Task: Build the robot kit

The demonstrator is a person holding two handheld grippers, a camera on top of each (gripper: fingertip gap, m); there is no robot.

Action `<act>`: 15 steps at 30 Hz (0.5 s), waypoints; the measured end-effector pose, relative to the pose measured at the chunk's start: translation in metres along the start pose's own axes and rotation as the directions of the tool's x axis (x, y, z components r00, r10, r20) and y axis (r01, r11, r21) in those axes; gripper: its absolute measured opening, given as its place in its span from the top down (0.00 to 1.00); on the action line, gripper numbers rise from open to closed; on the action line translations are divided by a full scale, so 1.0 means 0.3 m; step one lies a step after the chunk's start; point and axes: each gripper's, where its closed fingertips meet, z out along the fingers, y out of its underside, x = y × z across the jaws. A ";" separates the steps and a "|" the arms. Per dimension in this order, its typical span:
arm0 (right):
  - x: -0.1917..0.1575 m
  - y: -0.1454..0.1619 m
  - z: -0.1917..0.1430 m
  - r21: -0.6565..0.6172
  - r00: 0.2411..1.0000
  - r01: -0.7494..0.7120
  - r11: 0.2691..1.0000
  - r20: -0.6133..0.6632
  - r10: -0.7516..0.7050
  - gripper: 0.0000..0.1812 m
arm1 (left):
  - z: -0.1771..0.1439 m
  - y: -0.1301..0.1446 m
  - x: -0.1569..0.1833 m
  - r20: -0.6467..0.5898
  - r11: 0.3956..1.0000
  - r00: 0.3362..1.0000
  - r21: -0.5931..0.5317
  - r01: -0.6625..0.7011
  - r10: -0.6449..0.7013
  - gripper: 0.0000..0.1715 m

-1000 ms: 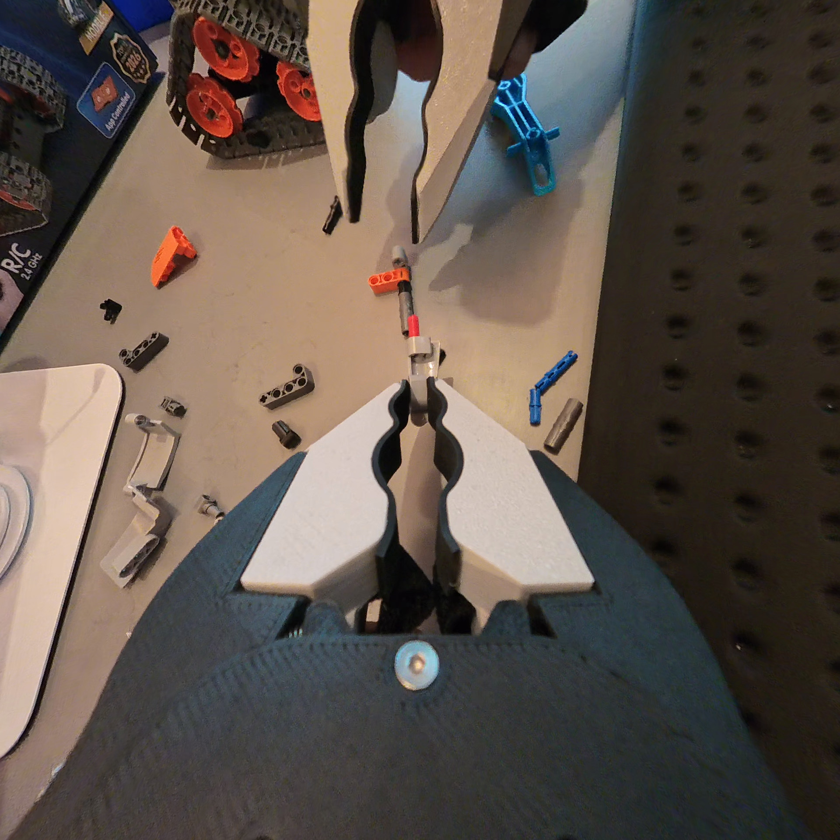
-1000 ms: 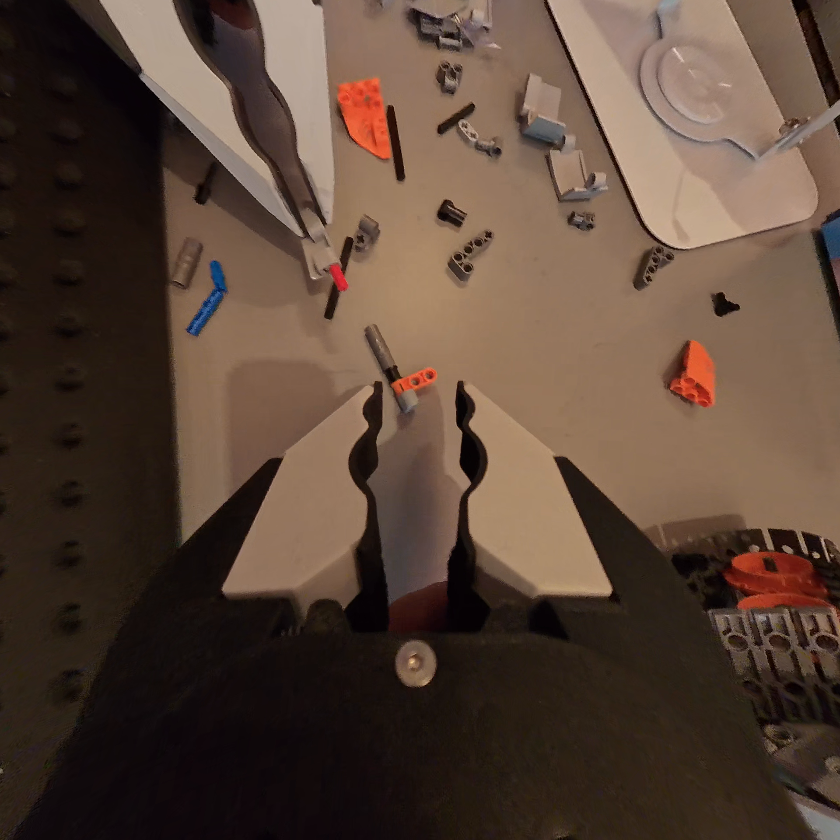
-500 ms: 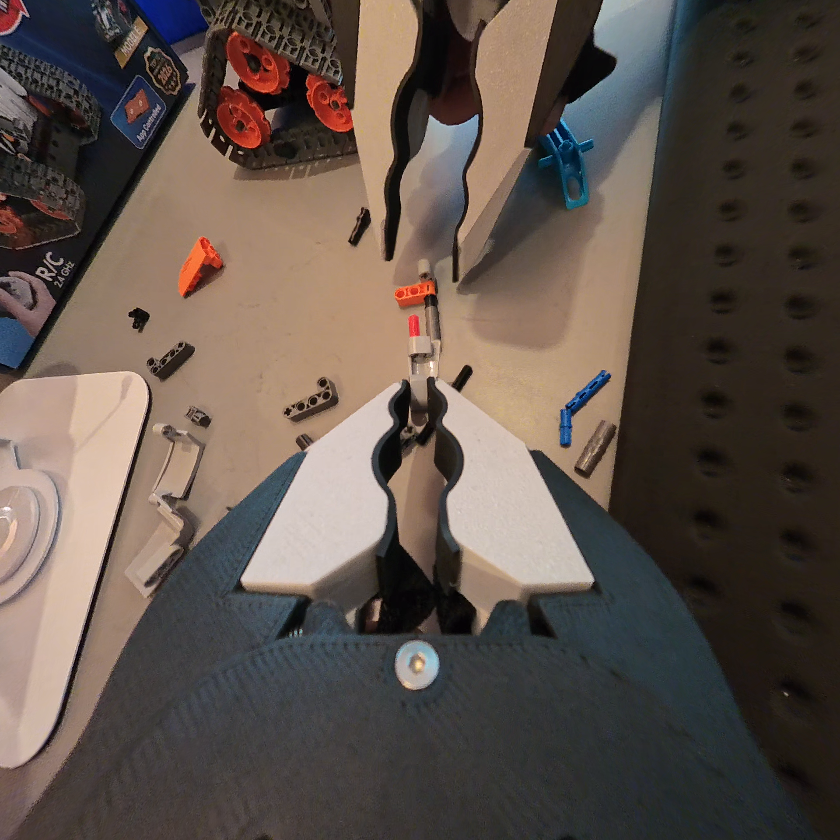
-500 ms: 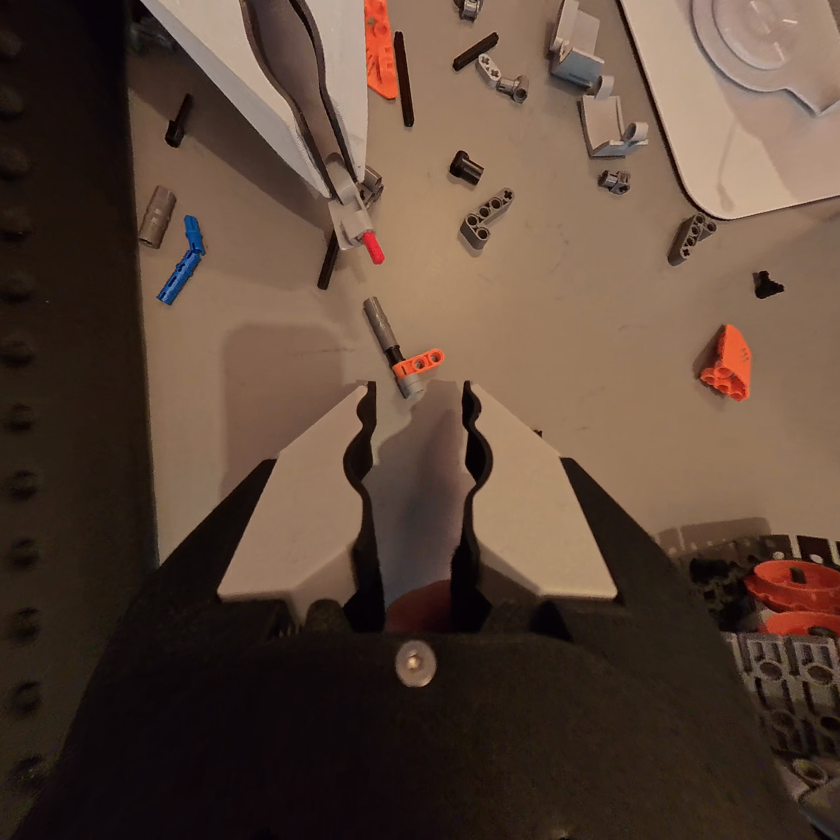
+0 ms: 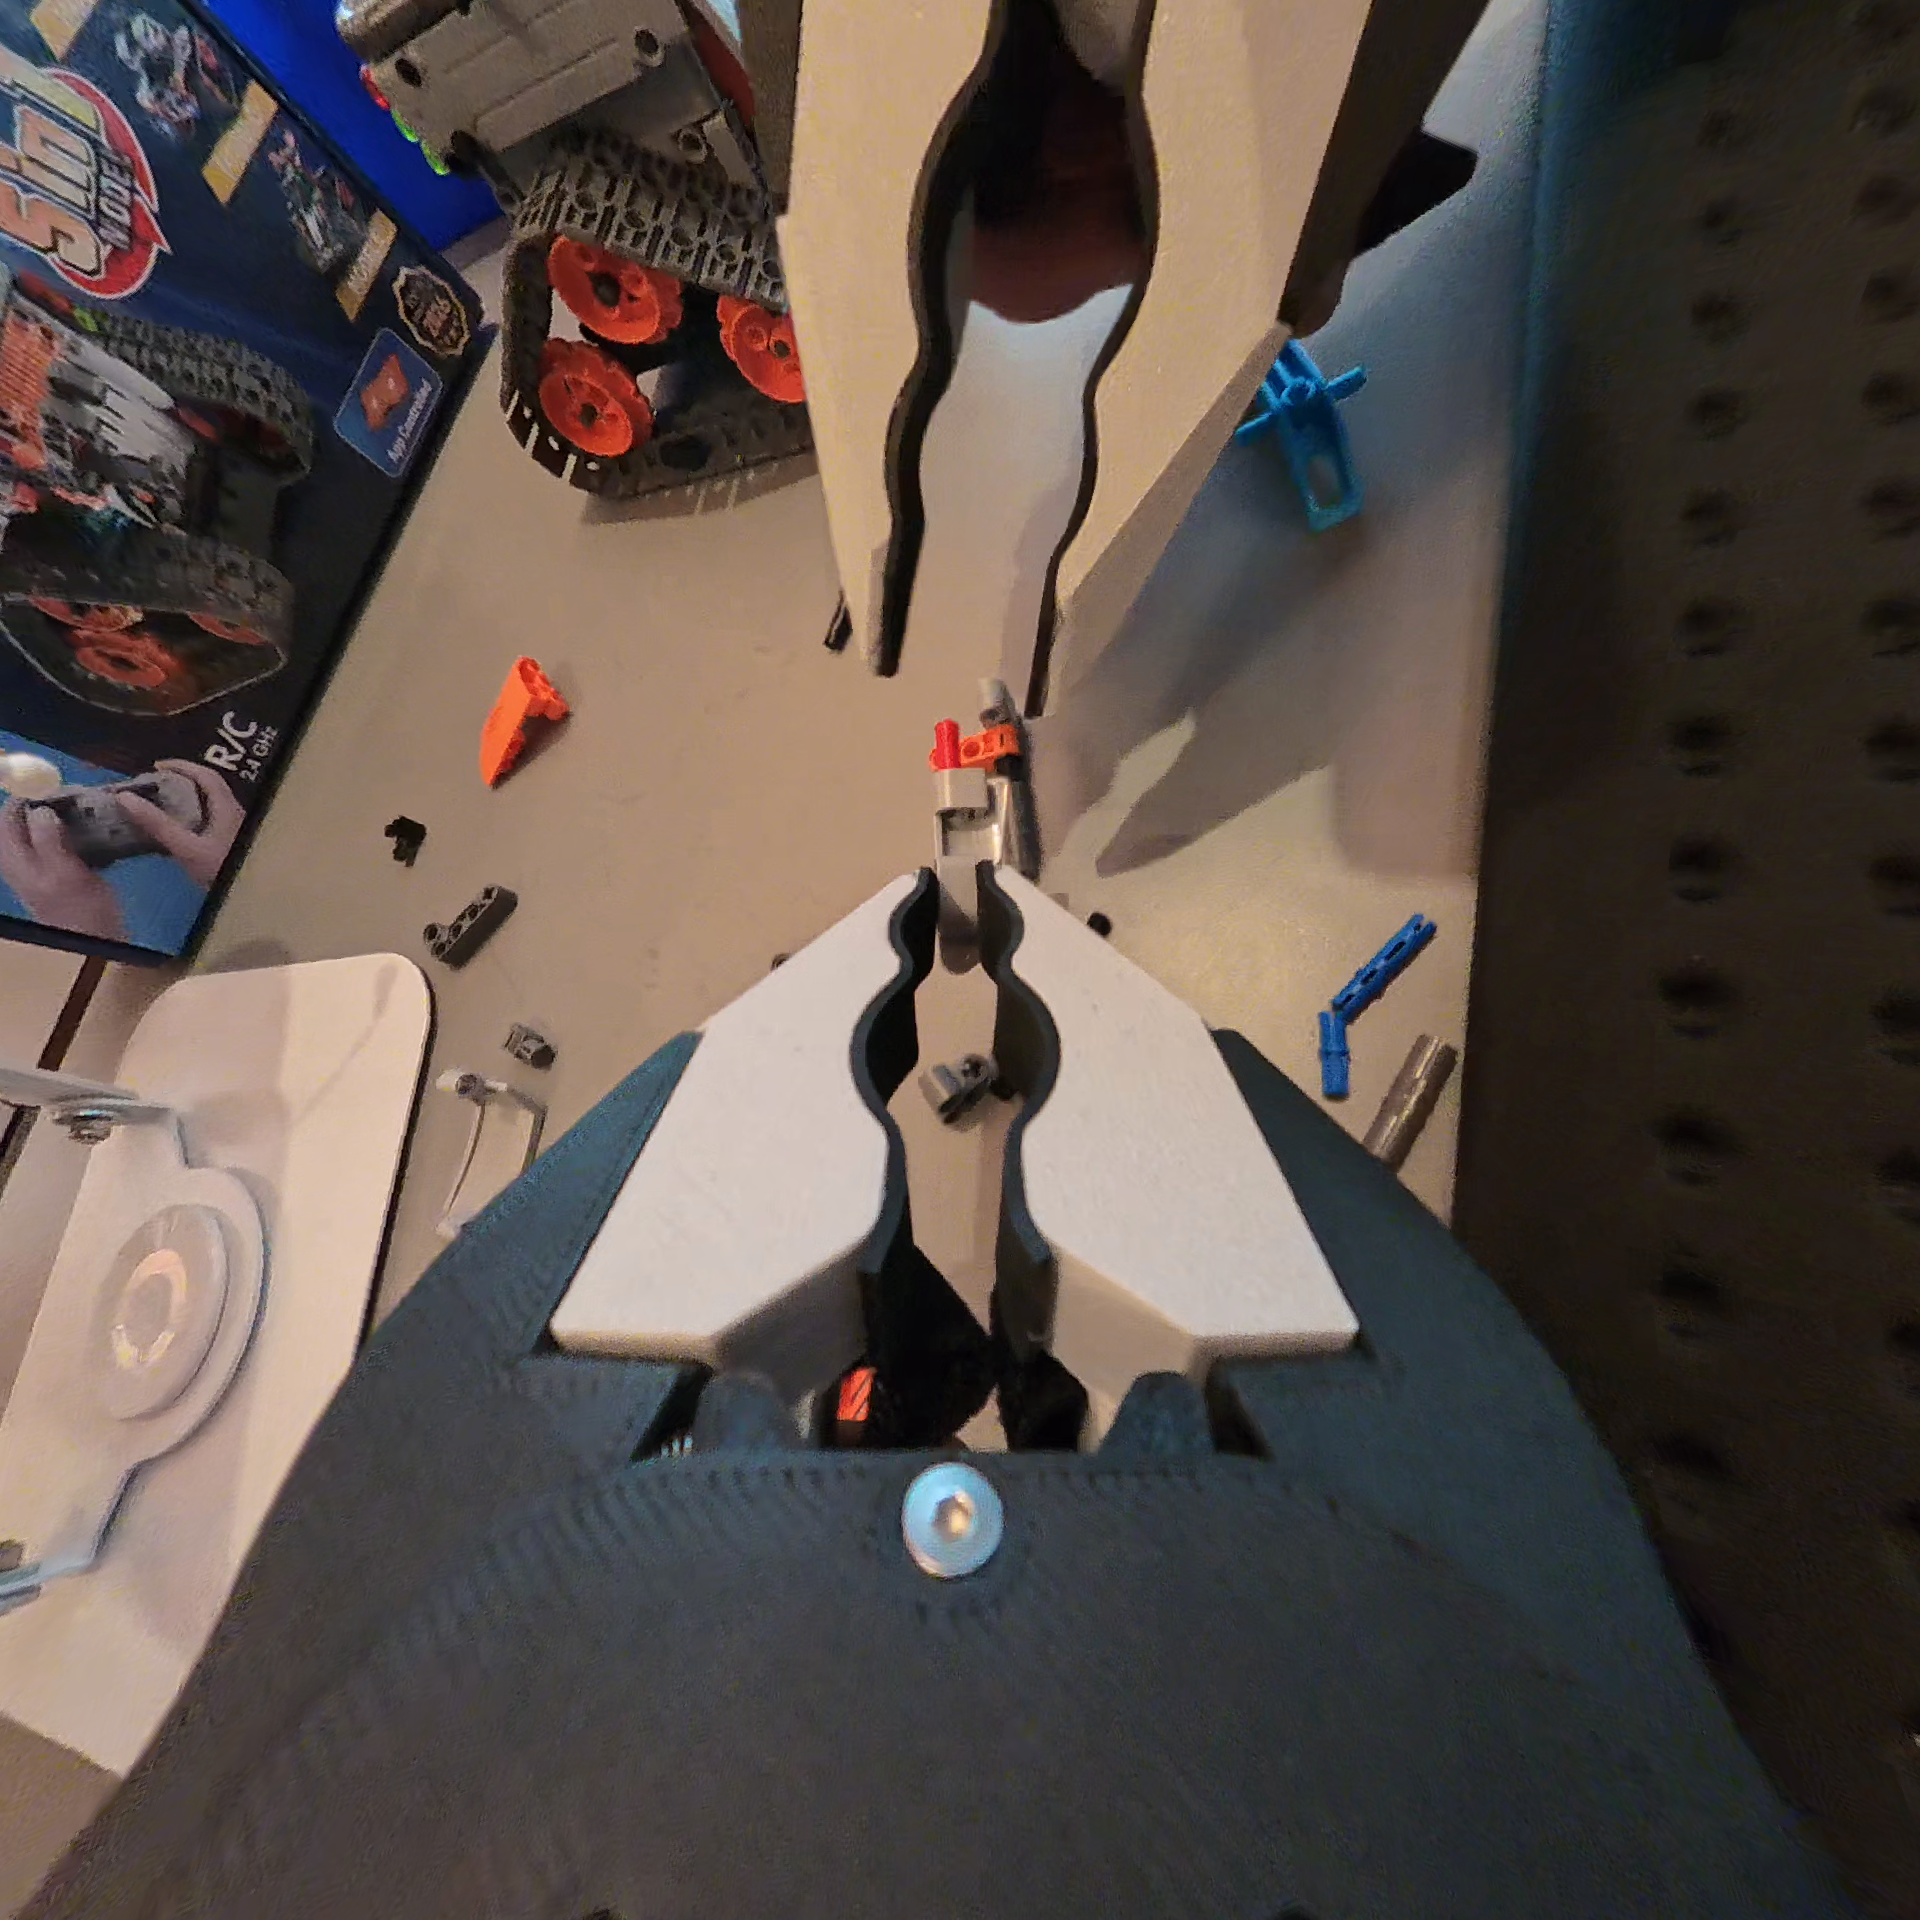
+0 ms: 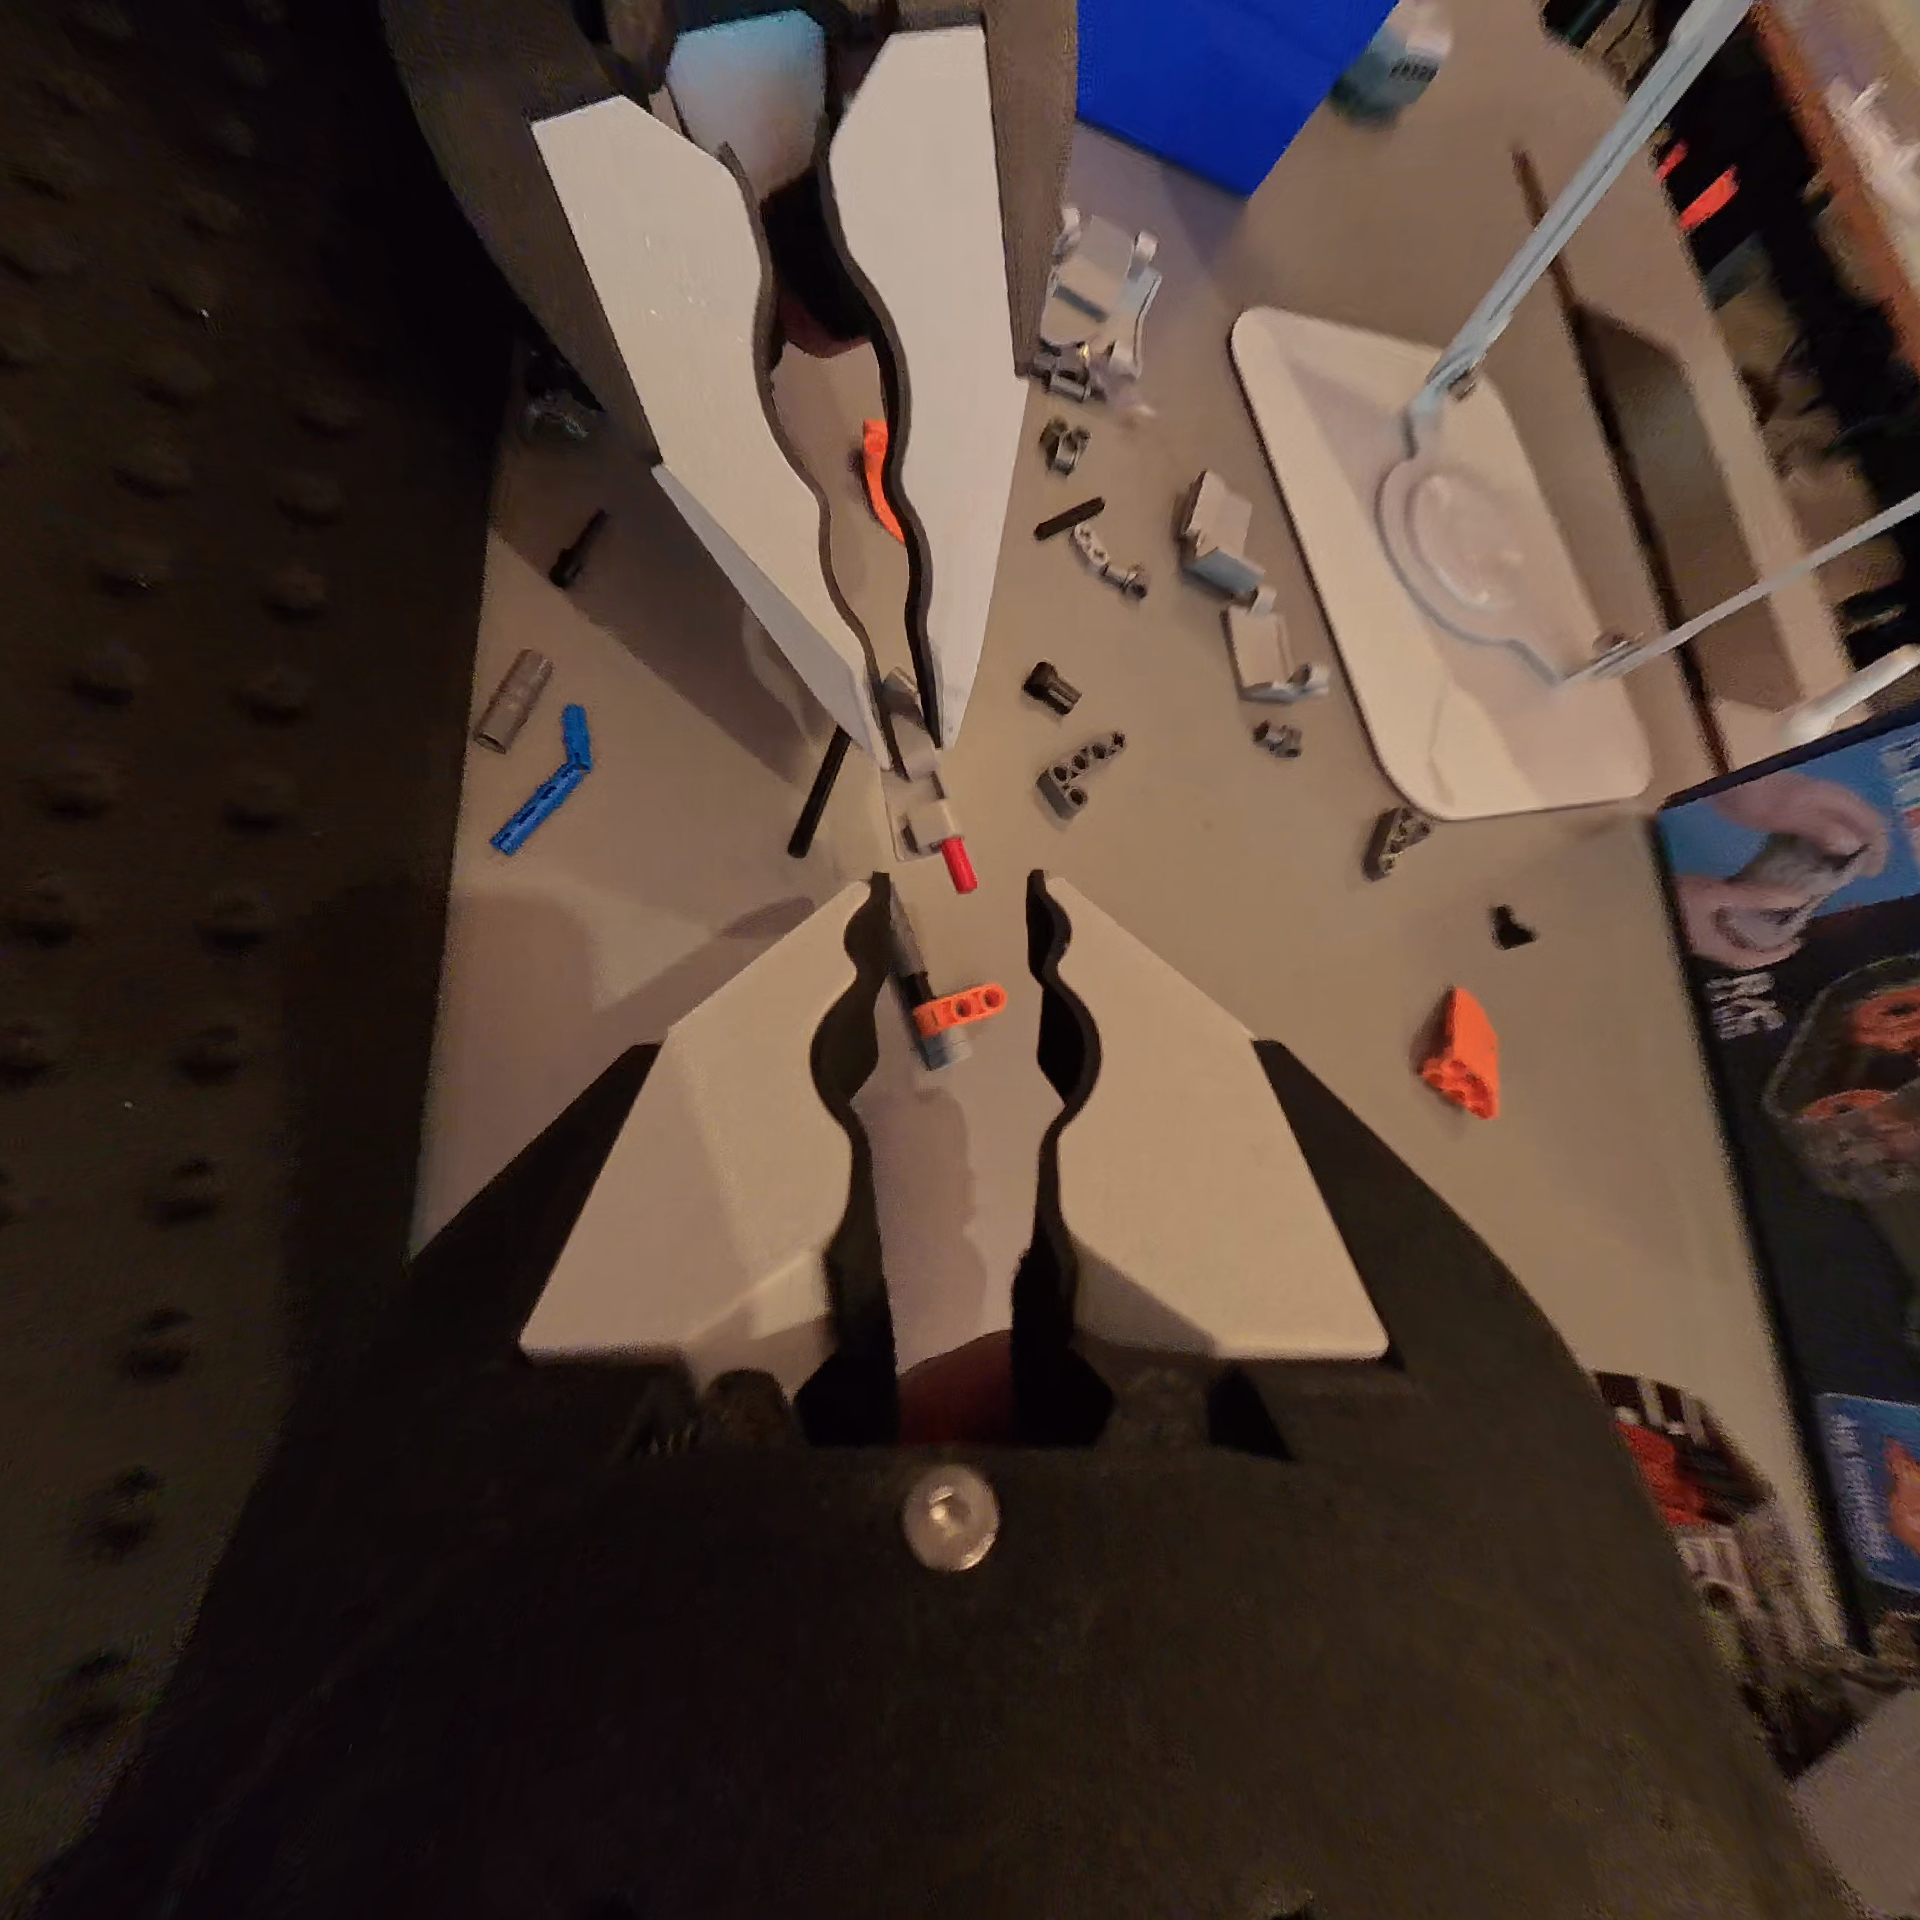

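1. Two hand-held grippers face each other tip to tip over a grey bench (image 5: 675, 665).
2. Left hand-held gripper (image 5: 958, 894): its jaws are clamped on a small grey connector (image 5: 964, 821) that sticks out past the fingertips, with a red pin (image 5: 945, 740) at its far end. From the right wrist view the same hand-held gripper (image 6: 914, 727) comes down from above, the connector (image 6: 920, 816) and pin (image 6: 958, 864) pointing at the camera.
3. Right hand-held gripper (image 6: 954, 883): its jaws stand apart and hold nothing. Between its fingers, on the bench (image 6: 1195, 935), lies a dark axle (image 6: 920, 987) with an orange link (image 6: 961, 1008) on it. The axle's far end lies close to the left finger's inner edge; whether they touch I cannot tell.
4. From the left wrist view the right hand-held gripper (image 5: 961, 665) hangs just beyond the pin, and the axle (image 5: 1013, 769) and orange link (image 5: 987, 743) lie right beside the held connector.
5. Left of the left hand-held gripper lie an orange wedge (image 5: 520, 717), black beams, grey curved panels and a white plate (image 5: 312, 1039); farther off stand a tracked vehicle (image 5: 644, 343) with orange wheels and a printed box (image 5: 187, 416).
6. Right of it lie a blue angled pin (image 5: 1371, 987) and a grey sleeve (image 5: 1413, 1081), near the edge of a dark studded mat (image 5: 1714, 935). A blue cross-shaped part (image 5: 1309, 436) lies farther ahead.
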 end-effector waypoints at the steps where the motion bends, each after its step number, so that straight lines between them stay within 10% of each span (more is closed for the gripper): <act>1: 0.005 -0.008 -0.005 0.012 0.999 0.034 0.999 -0.020 -0.033 0.86 | 0.001 -0.006 -0.004 -0.005 1.000 1.000 0.004 0.013 -0.013 0.96; 15: 0.090 -0.022 -0.030 -0.061 0.916 0.273 0.960 -0.289 -0.279 0.83 | -0.013 -0.097 -0.072 -0.111 0.967 0.971 0.126 0.224 -0.210 0.96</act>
